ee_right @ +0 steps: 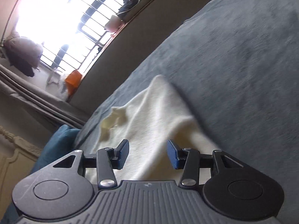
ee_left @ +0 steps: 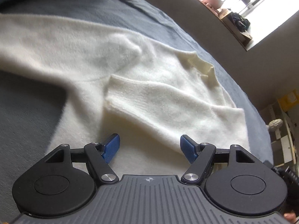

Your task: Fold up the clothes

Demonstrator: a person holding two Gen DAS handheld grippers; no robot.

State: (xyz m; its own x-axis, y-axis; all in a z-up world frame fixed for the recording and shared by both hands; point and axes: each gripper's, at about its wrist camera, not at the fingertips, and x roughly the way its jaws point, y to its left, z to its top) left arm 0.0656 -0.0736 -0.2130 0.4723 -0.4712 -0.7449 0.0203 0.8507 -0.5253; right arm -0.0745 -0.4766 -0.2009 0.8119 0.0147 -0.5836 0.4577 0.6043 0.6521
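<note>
The sweater (ee_left: pixel 149 97) is a plain cream white, with a yellower tint at its ribbed collar (ee_left: pixel 203 67). It lies on a bed (ee_left: pixel 22 127) covered in plain slate grey-blue fabric. Both the left tool (ee_left: pixel 150 146) and the right tool (ee_right: pixel 147 154) are black, with bright blue textured pads (ee_left: pixel 112 147) and silver rivets. A teal pillow (ee_right: pixel 59 136) lies at the bed's edge. On the windowsill stands an orange box (ee_right: pixel 73 80). The wall (ee_right: pixel 130 41) is dull grey-beige.

Grey-blue bed cover (ee_left: pixel 28 121) spread across the bed, barred window (ee_right: pixel 61 18) blazing bright beyond its far edge, orange box (ee_right: pixel 73 80) and pale pot (ee_left: pixel 213 0) on the sill, grey curtain (ee_right: pixel 28 91) beside it, teal pillow (ee_right: pixel 56 141) at the bed's corner.
</note>
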